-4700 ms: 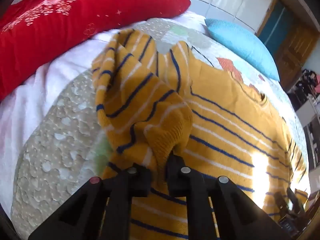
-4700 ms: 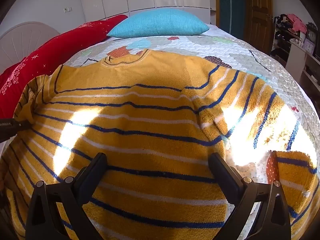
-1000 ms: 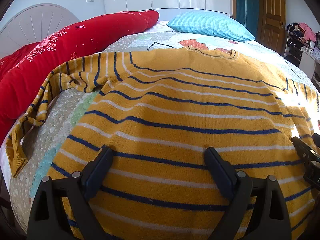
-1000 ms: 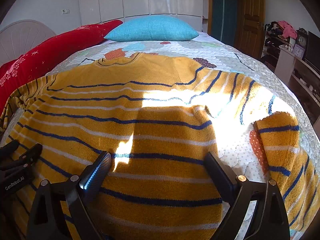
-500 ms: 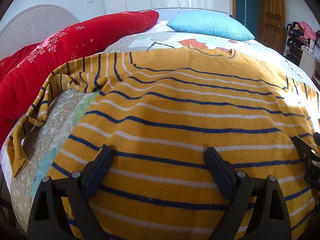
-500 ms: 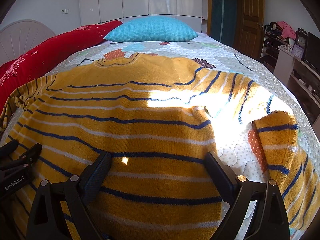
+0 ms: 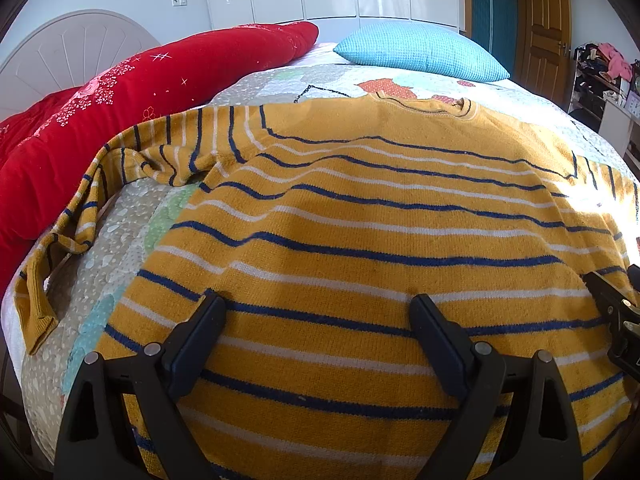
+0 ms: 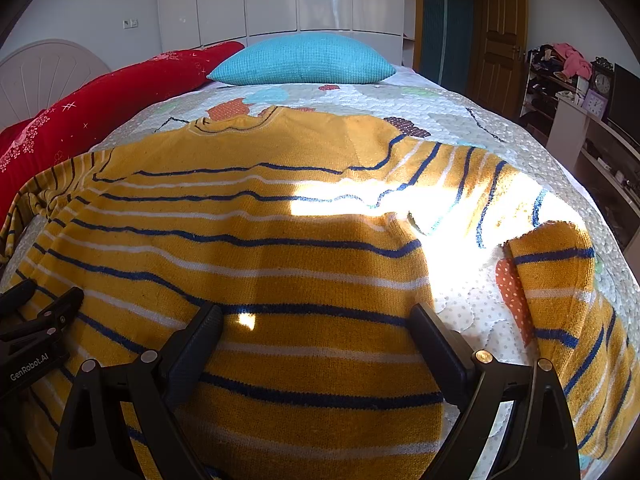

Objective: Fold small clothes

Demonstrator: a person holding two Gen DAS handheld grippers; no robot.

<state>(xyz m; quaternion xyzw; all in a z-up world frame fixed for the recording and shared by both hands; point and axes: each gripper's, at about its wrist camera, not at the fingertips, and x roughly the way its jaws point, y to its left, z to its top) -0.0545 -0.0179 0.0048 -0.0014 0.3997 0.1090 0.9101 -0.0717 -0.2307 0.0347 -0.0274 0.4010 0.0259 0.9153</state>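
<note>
A yellow sweater (image 7: 360, 216) with navy and white stripes lies spread flat on the bed, neckline at the far side. Its left sleeve (image 7: 80, 216) trails off toward the bed's left edge. The right sleeve (image 8: 552, 280) bends back toward the near edge. My left gripper (image 7: 316, 308) hovers open over the sweater's lower left part, nothing between its fingers. My right gripper (image 8: 316, 314) stands open over the lower right part, also holding nothing. Each gripper shows at the edge of the other's view: the right gripper (image 7: 616, 320) and the left gripper (image 8: 36, 320).
A patterned quilted bedspread (image 8: 460, 120) covers the bed. A red quilt (image 7: 120, 92) lies along the left side and a blue pillow (image 8: 304, 60) at the far end. A white headboard (image 7: 72, 48) is left; a wooden door (image 8: 500, 32) and cluttered shelves (image 8: 560, 76) are right.
Several seconds ago my left gripper was shut on the sweater's left sleeve cuff, lifted over the body. It is now open and the sleeve lies out to the left. Nothing moved in the last second.
</note>
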